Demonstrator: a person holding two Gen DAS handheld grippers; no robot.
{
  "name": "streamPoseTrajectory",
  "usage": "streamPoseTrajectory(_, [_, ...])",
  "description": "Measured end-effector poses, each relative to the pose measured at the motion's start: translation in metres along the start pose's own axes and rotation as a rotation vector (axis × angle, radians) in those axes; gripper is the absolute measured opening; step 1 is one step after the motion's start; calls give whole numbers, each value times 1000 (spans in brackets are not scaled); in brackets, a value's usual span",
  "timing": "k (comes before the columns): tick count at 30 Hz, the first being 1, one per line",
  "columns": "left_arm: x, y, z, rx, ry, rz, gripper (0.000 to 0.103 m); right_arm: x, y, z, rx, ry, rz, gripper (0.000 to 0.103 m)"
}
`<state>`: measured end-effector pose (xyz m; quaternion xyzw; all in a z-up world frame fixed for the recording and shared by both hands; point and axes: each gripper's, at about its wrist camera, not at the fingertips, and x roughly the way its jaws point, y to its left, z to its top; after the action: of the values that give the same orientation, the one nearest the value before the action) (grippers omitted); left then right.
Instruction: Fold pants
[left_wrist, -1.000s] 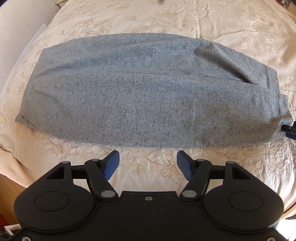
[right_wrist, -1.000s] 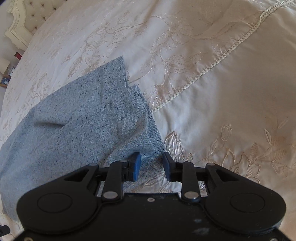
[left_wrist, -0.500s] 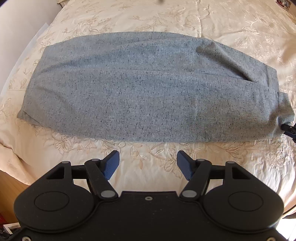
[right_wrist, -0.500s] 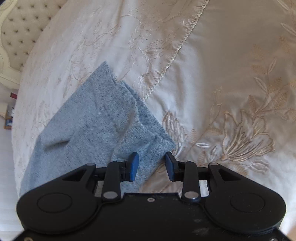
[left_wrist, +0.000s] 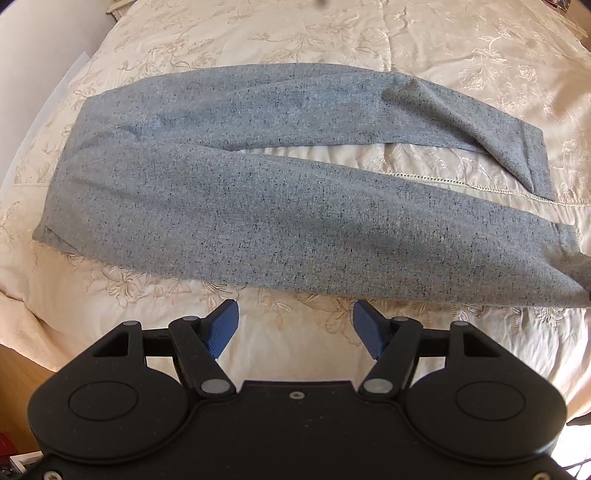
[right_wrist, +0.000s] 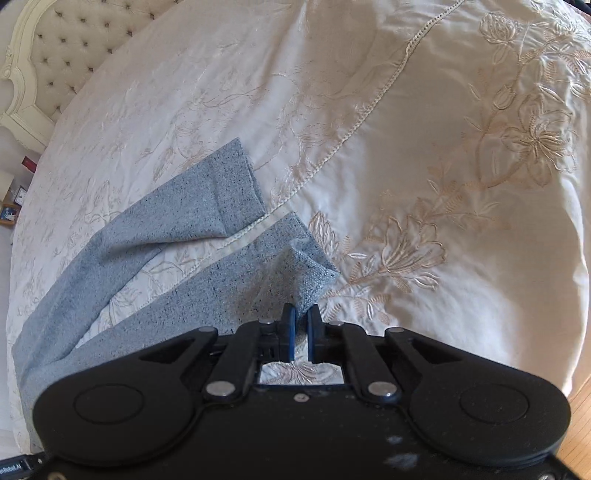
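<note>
Grey speckled pants (left_wrist: 258, 206) lie across the cream embroidered bedspread (left_wrist: 332, 44), waist at the left, legs to the right. The two legs are spread apart with bedspread showing between them. My left gripper (left_wrist: 293, 326) is open and empty, hovering just in front of the near leg's edge. My right gripper (right_wrist: 301, 325) is shut on the cuff of the near leg (right_wrist: 310, 273), which is lifted and bunched at the pads. The far leg's cuff (right_wrist: 232, 184) lies flat on the bed.
A tufted cream headboard (right_wrist: 55, 51) stands at the far left of the right wrist view. The bed's edge and wooden floor (right_wrist: 580, 424) show at the lower right. A white wall (left_wrist: 29, 55) runs along the bed's left side.
My right gripper has closed on the near leg's cuff and pulled it away from the other leg, so the stacked legs now lie apart. My left gripper stays open.
</note>
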<state>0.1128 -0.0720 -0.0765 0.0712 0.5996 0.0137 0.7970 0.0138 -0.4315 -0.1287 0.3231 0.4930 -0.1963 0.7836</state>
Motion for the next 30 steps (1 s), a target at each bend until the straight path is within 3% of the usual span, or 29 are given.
streamPoseTrajectory(4, [-1,4,-3,-12,-1,5,70,2,-10,-9,5,2,-23,6])
streamPoseTrajectory(7, [-2,7,-3,-20,-4,7,70,29,-19,-10,-3,143,-57,13])
streamPoseTrajectory(8, [-3,8,-3,-27,-10,11,69,28,-23,-8,8,136,-67,14])
streamPoseTrajectory(10, [-3,8,-3,-36,-10,7,69,13,-21,1,-27,34,-64,18])
streamPoseTrajectory(12, [-2,6,-2,-49,-8,5,69,2,-15,16,-99,-60,-6,26])
streamPoseTrajectory(13, [-1,5,-1,-54,-5,3,69,7,-12,28,-119,-58,43,29])
streamPoseTrajectory(16, [-1,1,0,-63,-9,5,69,38,-7,55,-157,7,114,30])
streamPoseTrajectory(20, [-3,-3,2,-63,-18,8,69,80,-2,72,-261,98,75,31])
streamPoseTrajectory(26, [0,-2,5,-68,-5,29,69,109,4,75,-324,197,121,32])
streamPoseTrajectory(28, [1,-2,7,-65,-6,35,69,109,6,71,-340,175,138,24])
streamPoseTrajectory(29, [1,-1,8,-63,-10,39,69,107,7,71,-343,171,143,7])
streamPoseTrajectory(30, [2,0,9,-62,-12,42,69,103,10,73,-347,148,142,6])
